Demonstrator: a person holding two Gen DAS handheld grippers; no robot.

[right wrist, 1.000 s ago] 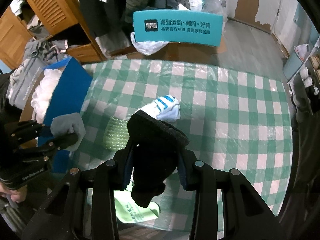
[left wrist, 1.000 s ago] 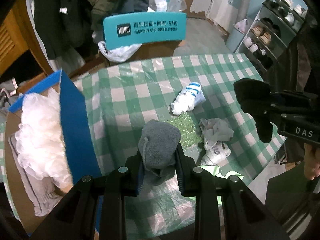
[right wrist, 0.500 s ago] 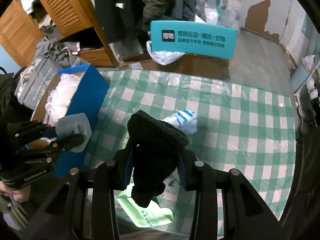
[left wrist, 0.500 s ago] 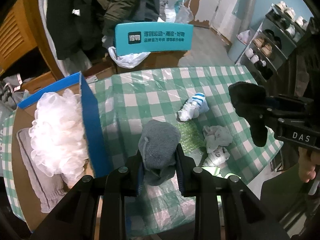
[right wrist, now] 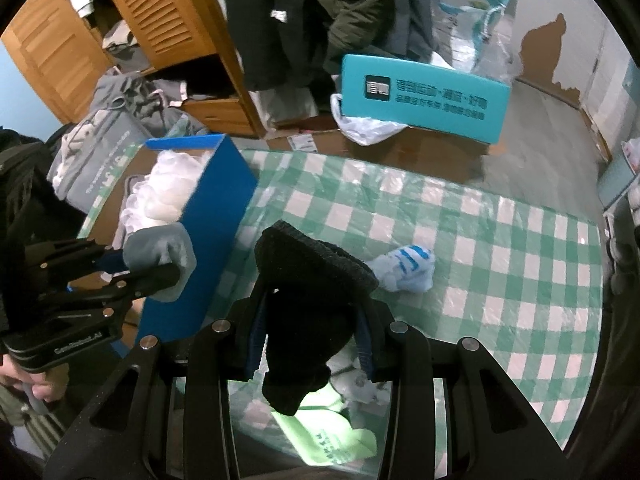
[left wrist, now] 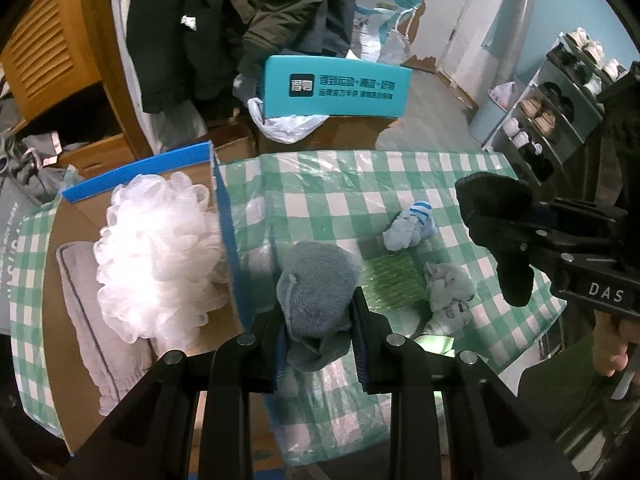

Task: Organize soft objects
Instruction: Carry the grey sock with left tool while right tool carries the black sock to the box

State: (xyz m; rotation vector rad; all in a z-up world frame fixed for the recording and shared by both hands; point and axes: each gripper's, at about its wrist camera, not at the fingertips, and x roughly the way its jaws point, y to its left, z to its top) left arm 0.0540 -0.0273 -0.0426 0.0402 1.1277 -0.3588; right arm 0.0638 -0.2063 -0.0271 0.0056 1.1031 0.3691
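Note:
My left gripper point(left wrist: 319, 320) is shut on a grey sock point(left wrist: 316, 292), held above the checked table near the blue box point(left wrist: 228, 240). It also shows in the right wrist view point(right wrist: 160, 264). My right gripper point(right wrist: 310, 336) is shut on a black sock point(right wrist: 308, 292), held above the table's front; it shows in the left wrist view point(left wrist: 500, 232) too. A blue-striped white sock point(left wrist: 410, 228) and a grey-white sock point(left wrist: 450, 292) lie on the table. The box holds a white bath pouf point(left wrist: 152, 248) and grey cloth point(left wrist: 84, 320).
A green glitter pad point(left wrist: 394, 280) and a light green paper point(right wrist: 332, 436) lie on the green checked tablecloth point(right wrist: 500, 260). A teal box point(left wrist: 336, 88), hanging coats, a wooden cabinet point(right wrist: 160, 20) and a shoe rack point(left wrist: 560, 92) stand beyond the table.
Both grippers have risen and drawn back from the table, socks still held. The left one has shifted toward the blue box, whose inside now shows more.

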